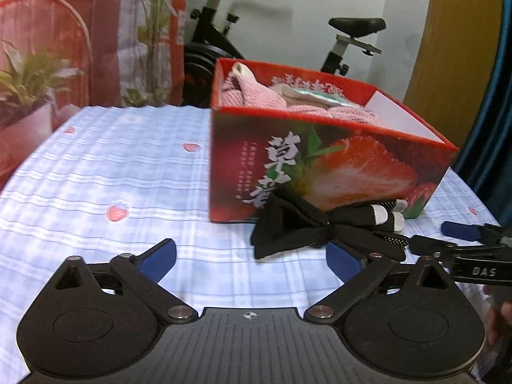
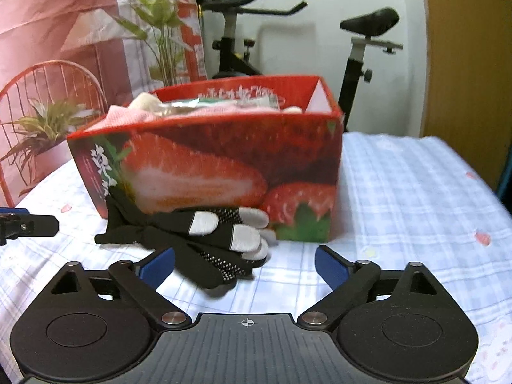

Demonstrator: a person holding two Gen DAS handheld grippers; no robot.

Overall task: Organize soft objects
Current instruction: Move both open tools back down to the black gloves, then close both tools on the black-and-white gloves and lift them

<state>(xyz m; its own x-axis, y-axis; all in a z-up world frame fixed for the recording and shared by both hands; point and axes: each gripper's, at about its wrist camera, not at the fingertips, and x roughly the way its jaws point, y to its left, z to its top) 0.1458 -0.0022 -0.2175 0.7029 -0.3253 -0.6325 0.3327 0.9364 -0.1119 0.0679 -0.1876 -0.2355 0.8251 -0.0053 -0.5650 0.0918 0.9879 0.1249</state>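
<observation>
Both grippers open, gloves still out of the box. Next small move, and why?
Probably ease the right hand-held gripper forward and close on the knotted black fabric gloves: they lie on the tablecloth against the red strawberry-print cardboard box, between its open fingers.

The strawberry box (image 2: 224,160) hides most of its pink knitwear (image 2: 128,116), and the frame edge crops the right tool (image 1: 460,240).
</observation>
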